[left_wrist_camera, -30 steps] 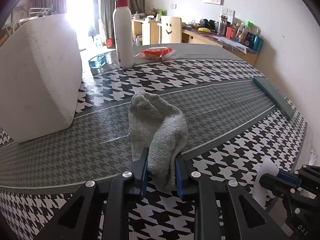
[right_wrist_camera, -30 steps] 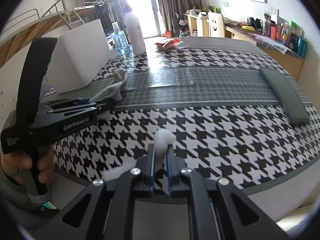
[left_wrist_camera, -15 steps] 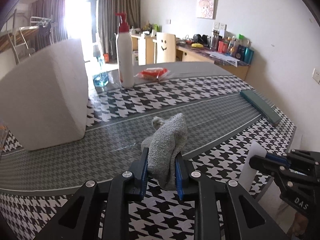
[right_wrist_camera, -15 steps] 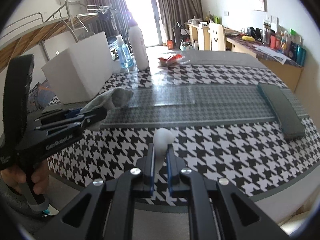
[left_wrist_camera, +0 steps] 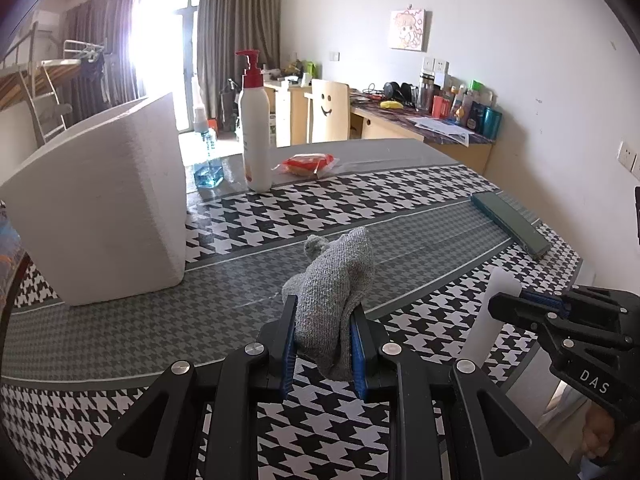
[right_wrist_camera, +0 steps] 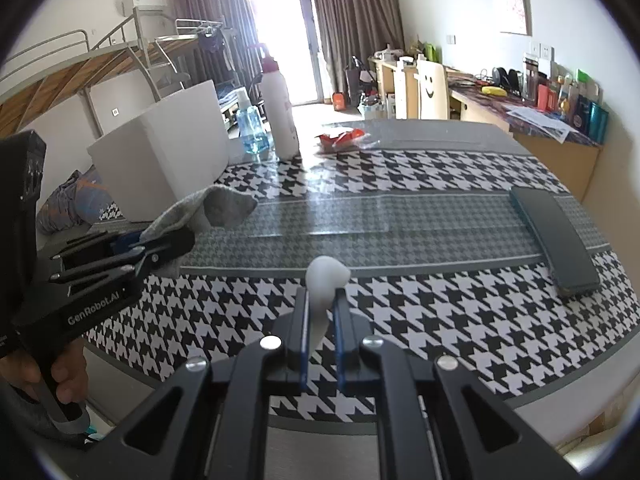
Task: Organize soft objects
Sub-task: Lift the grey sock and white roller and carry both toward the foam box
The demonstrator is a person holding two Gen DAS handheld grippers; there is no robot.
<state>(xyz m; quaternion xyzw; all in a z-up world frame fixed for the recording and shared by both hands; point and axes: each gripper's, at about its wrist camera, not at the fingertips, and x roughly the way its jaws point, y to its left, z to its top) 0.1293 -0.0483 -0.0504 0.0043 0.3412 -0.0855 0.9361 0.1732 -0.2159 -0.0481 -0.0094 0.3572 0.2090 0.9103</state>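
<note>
A grey knitted sock (left_wrist_camera: 334, 292) hangs bunched between the blue pads of my left gripper (left_wrist_camera: 323, 336), which is shut on it and holds it above the houndstooth table (left_wrist_camera: 400, 200). In the right wrist view the same sock (right_wrist_camera: 216, 208) droops from the left gripper (right_wrist_camera: 160, 246) at the left. My right gripper (right_wrist_camera: 321, 312) is shut on a thin white soft piece (right_wrist_camera: 325, 280), lifted over the table's near edge. That white piece (left_wrist_camera: 486, 320) and the right gripper (left_wrist_camera: 520, 304) show at the right in the left wrist view.
A big white foam box (left_wrist_camera: 104, 216) stands at the left. Behind it are a white pump bottle (left_wrist_camera: 254, 136), a blue spray bottle (left_wrist_camera: 206, 152) and a red snack packet (left_wrist_camera: 306, 163). A dark green flat case (left_wrist_camera: 510, 224) lies at the right edge. A hand (right_wrist_camera: 66, 376) grips the left handle.
Both grippers have risen from the table with their loads. The sock has come off the surface and now hangs bunched from the left jaws.
</note>
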